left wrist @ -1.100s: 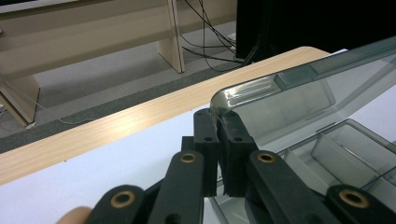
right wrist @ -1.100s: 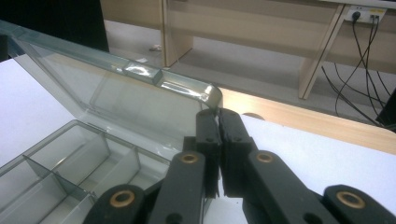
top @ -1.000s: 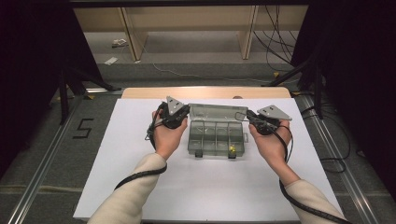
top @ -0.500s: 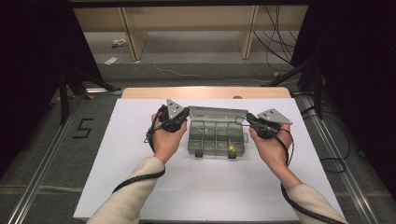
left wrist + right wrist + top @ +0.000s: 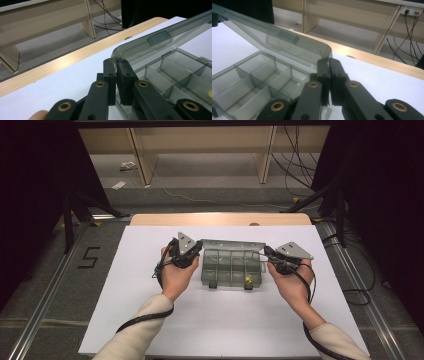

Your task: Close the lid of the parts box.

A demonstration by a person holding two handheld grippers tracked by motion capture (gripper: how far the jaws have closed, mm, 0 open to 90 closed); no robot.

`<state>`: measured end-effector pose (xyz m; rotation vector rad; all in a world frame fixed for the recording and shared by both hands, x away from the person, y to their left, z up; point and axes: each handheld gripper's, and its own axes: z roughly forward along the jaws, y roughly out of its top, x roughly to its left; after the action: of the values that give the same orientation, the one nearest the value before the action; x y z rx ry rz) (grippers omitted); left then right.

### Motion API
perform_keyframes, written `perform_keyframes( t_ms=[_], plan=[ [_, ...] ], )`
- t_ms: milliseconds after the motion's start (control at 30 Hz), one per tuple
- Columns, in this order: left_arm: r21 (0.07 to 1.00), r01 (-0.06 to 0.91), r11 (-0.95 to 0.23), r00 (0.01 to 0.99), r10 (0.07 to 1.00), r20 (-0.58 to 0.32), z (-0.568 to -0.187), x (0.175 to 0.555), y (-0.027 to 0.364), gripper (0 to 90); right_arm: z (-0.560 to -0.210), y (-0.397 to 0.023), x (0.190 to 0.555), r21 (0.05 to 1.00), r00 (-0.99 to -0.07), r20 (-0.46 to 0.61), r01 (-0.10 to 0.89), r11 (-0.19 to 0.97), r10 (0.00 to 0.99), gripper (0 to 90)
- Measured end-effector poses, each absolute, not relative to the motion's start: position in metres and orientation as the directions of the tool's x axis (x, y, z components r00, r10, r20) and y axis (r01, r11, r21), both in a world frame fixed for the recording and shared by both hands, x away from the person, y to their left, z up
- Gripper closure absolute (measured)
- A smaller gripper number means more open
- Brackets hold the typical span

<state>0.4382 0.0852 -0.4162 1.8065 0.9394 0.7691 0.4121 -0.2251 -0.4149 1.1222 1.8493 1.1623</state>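
Legible marks: one numeral, on the floor.

A single dark "5" (image 5: 89, 257) stands on the grey floor (image 5: 60, 295) to the left of the white table (image 5: 225, 320) in the high view, just inside the metal rail (image 5: 47, 295) that runs along that side; it reads upright from the person's side. No other text, label, brand or sign can be read: the clear compartment box (image 5: 232, 269) carries no legible print in the high view or in either gripper view, and a small yellow spot (image 5: 247, 280) at its front edge is too small to read. Wall sockets (image 5: 410, 11) in the right gripper view show no legible marking.
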Motion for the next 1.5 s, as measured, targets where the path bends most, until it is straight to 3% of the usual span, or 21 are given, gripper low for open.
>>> perform_keyframes(
  t_ms=[533, 767, 900, 1067, 1233, 1400, 1500],
  plan=[
    [0.9, 0.296, -0.321, 0.561, 0.821, 0.109, -0.439, 0.418, 0.09, 83.3, -0.434, -0.23, 0.395, 0.916, -0.449, -0.081, 0.319, 0.244, 0.89, 86.1],
    [0.889, 0.304, -0.342, 0.586, 0.803, 0.109, -0.451, 0.41, 0.091, 79.2, -0.444, -0.233, 0.391, 0.901, -0.491, -0.078, 0.337, 0.272, 0.868, 80.4],
    [0.878, 0.325, -0.353, 0.609, 0.788, 0.092, -0.454, 0.407, 0.091, 67.3, -0.449, -0.233, 0.389, 0.887, -0.521, -0.075, 0.354, 0.296, 0.85, 72.8],
    [0.851, 0.373, -0.369, 0.653, 0.756, 0.042, -0.453, 0.404, 0.09, 35.5, -0.453, -0.234, 0.387, 0.87, -0.577, -0.068, 0.365, 0.332, 0.814, 59.5],
    [0.839, 0.382, -0.388, 0.69, 0.724, 0.021, -0.446, 0.403, 0.088, 16.2, -0.456, -0.234, 0.389, 0.852, -0.637, -0.051, 0.374, 0.367, 0.769, 41.4],
    [0.859, 0.365, -0.358, 0.691, 0.723, 0.007, -0.436, 0.401, 0.087, 15.4, -0.453, -0.233, 0.39, 0.857, -0.668, -0.013, 0.376, 0.352, 0.744, 29.0],
    [0.874, 0.351, -0.334, 0.693, 0.72, -0.003, -0.43, 0.4, 0.086, 15.7, -0.448, -0.233, 0.39, 0.871, -0.676, 0.001, 0.364, 0.331, 0.737, 27.3]
  ],
)
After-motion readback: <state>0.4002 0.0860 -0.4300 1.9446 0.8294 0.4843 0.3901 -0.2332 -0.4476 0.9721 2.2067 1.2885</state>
